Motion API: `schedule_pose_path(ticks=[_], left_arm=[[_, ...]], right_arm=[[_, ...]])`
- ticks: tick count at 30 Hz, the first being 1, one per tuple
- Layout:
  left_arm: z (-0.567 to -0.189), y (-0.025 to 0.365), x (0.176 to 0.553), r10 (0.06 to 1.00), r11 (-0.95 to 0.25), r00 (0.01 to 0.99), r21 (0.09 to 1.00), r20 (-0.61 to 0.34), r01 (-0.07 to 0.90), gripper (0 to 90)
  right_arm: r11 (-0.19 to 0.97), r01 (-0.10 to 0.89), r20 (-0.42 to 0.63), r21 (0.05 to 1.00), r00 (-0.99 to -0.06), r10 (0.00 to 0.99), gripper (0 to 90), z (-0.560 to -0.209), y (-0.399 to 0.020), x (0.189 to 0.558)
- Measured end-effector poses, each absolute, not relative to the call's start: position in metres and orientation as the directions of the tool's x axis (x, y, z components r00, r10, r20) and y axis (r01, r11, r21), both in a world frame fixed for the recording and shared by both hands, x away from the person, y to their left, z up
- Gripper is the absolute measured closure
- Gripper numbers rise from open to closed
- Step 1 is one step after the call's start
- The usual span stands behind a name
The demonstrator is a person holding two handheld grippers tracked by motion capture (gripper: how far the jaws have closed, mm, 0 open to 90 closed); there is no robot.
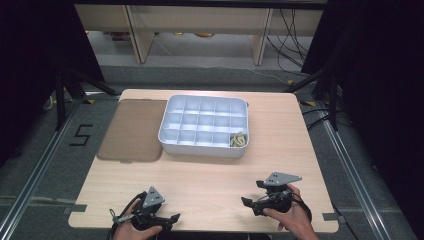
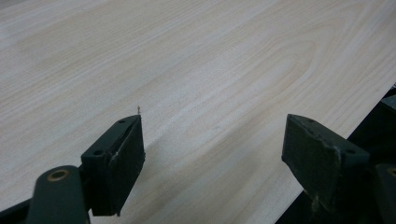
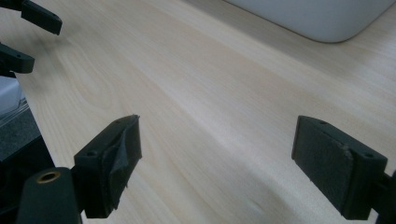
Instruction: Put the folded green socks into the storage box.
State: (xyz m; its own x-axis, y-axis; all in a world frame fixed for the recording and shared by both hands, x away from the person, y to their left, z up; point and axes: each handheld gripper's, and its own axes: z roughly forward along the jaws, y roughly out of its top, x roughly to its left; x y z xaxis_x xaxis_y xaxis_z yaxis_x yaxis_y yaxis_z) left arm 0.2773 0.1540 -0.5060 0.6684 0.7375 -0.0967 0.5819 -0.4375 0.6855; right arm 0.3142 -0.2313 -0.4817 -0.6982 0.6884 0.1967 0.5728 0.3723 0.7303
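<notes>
Left gripper and right gripper hovered at the desk's near edge, jaws spread wide, grasping and touching nothing. The compartment tray stood toward the far edge, beige pieces in its near-right compartment.

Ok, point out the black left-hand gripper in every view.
High view: the black two-jaw left gripper is at bottom left, by the table's near edge, jaws pointing right.
Left gripper view: it rises from the bottom, jaws wide apart.
Right gripper view: it is in the top-left corner, jaws apart.
Shared landmark: the pale wood-grain tabletop.
</notes>
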Motion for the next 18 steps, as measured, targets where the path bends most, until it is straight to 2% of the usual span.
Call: schedule_pose_path(ticks=[2, 3, 6, 14, 18], left_arm=[[-0.505, 0.154, 0.277, 0.737, -0.440, 0.669, 0.685, -0.094, 0.580, 20.5], [-0.505, 0.154, 0.277, 0.738, -0.438, 0.668, 0.686, -0.095, 0.581, 20.4], [-0.506, 0.153, 0.277, 0.740, -0.435, 0.666, 0.687, -0.096, 0.582, 20.4], [-0.505, 0.153, 0.278, 0.725, -0.464, 0.685, 0.687, -0.069, 0.560, 20.4], [-0.505, 0.154, 0.278, 0.721, -0.476, 0.690, 0.682, -0.059, 0.556, 20.4]], right_arm=[[0.391, 0.531, 0.171, 0.752, -0.730, 0.662, 16.5, -0.485, -0.234, 0.317], [0.372, 0.565, 0.195, 0.736, -0.704, 0.683, 16.5, -0.484, -0.234, 0.312], [0.381, 0.544, 0.170, 0.748, -0.712, 0.681, 16.5, -0.487, -0.236, 0.310], [0.398, 0.540, 0.191, 0.742, -0.739, 0.646, 16.7, -0.495, -0.239, 0.303], [0.393, 0.542, 0.166, 0.743, -0.718, 0.675, 16.7, -0.496, -0.239, 0.296]])
